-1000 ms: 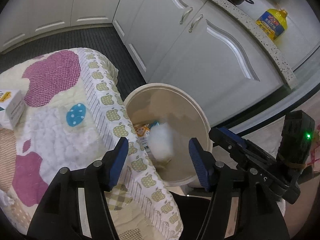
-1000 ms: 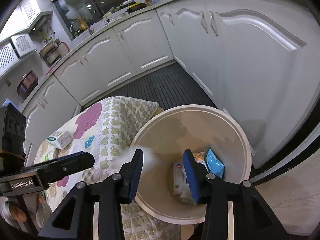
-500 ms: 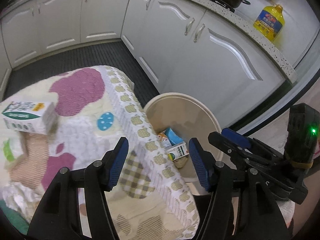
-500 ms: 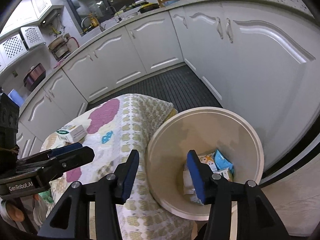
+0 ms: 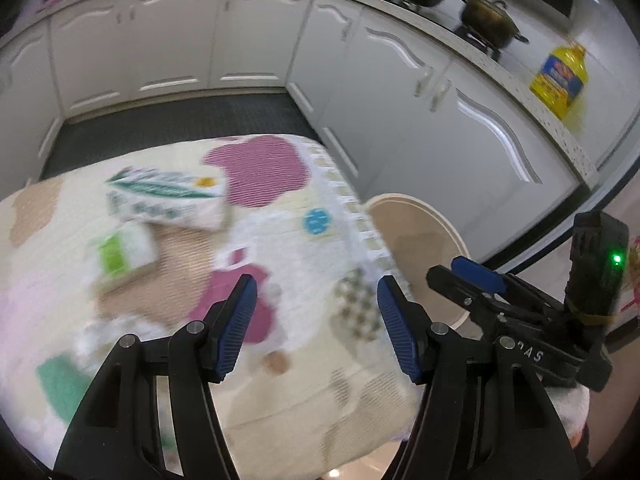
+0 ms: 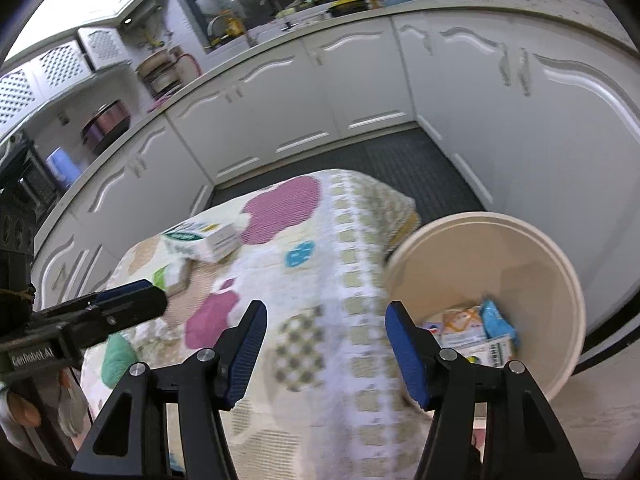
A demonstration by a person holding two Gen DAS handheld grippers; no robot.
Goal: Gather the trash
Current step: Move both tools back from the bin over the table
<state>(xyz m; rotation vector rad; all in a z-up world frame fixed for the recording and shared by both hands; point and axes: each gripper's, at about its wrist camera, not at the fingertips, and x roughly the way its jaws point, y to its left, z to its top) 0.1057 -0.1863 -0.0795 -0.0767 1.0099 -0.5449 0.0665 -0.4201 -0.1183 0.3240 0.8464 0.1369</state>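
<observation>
A beige round bin stands on the floor to the right of a table under a patterned quilt; several packets lie inside it. In the left wrist view the bin shows past the table's right edge. On the quilt lie a white and green carton and a smaller green-labelled box; the right wrist view shows the carton too. My left gripper hangs open over the quilt, empty. My right gripper is opening above the quilt's right border, with nothing between its jaws.
White kitchen cabinets run along the back and the right. A yellow oil bottle and a pot stand on the counter. Dark ribbed floor lies beyond the table. A green item sits on the quilt's near left.
A white wad fell into the bin. Both grippers swung left from over the bin to above the quilt. The right jaws widened. The carton and box came into view.
</observation>
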